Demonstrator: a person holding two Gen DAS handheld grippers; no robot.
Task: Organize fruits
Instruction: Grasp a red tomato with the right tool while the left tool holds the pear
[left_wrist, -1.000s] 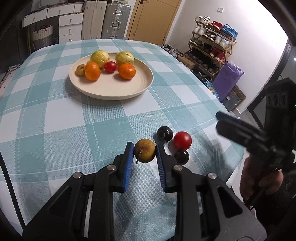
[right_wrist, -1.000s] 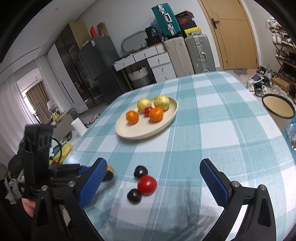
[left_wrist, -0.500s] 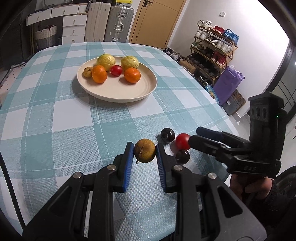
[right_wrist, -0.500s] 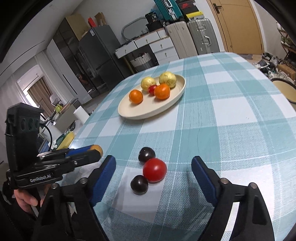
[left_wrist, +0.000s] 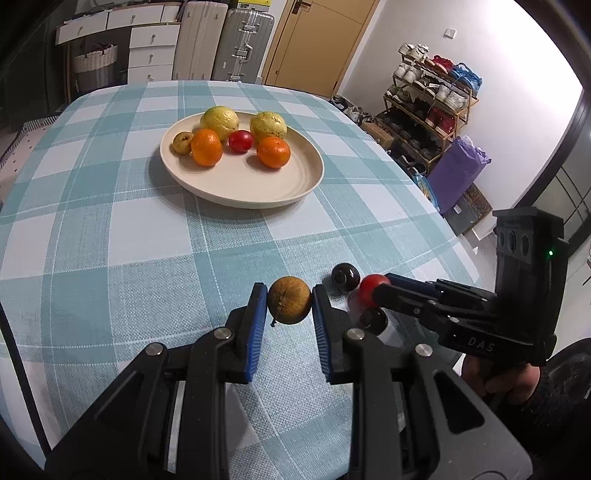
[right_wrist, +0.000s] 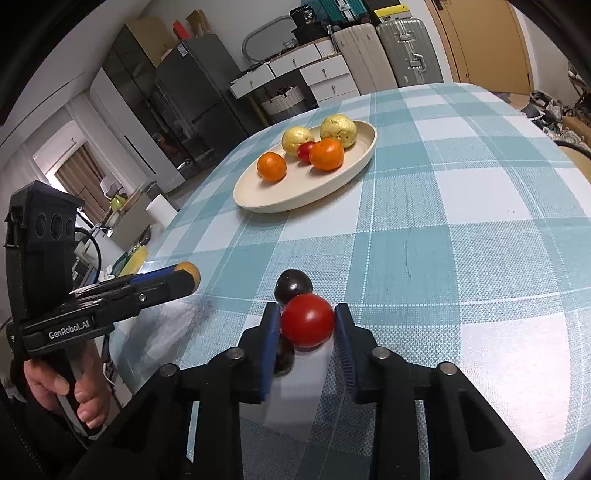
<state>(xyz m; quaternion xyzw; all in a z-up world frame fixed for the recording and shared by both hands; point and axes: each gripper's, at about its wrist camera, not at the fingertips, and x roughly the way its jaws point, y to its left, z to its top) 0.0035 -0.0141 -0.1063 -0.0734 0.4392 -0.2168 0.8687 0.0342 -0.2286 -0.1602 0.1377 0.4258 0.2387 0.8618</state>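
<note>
My left gripper (left_wrist: 289, 308) is clenched on a small brown fruit (left_wrist: 289, 300), its blue pads pressed against both sides, and I hold it clear of the checked tablecloth (left_wrist: 147, 251) near the table's close edge. From the right wrist camera that same gripper appears at the far left, with my hand (right_wrist: 70, 384) wrapped around its handle and only an orange-brown sliver of the fruit peeking past the fingertips.

My right gripper (right_wrist: 307, 326) is closing on the red tomato (right_wrist: 307, 320); the jaws are drawing in and the pads already touch its left and right sides. The tomato sits on the cloth near the close edge, just right of the brown fruit as the left camera sees it. Two dark plums flank it: one plum (right_wrist: 292, 285) lies just beyond the tomato, touching or nearly touching it, and the other plum (right_wrist: 283, 357) sits nearer to me, partly hidden behind the left pad.

Farther across the table stands the cream plate (left_wrist: 258, 192), well apart from this cluster. It carries two yellow-green guavas (left_wrist: 220, 121) at its far side, two oranges (left_wrist: 207, 152) in front of them, a small red tomato between the oranges, and a small brownish fruit (left_wrist: 182, 142) at the plate's left edge.
</note>
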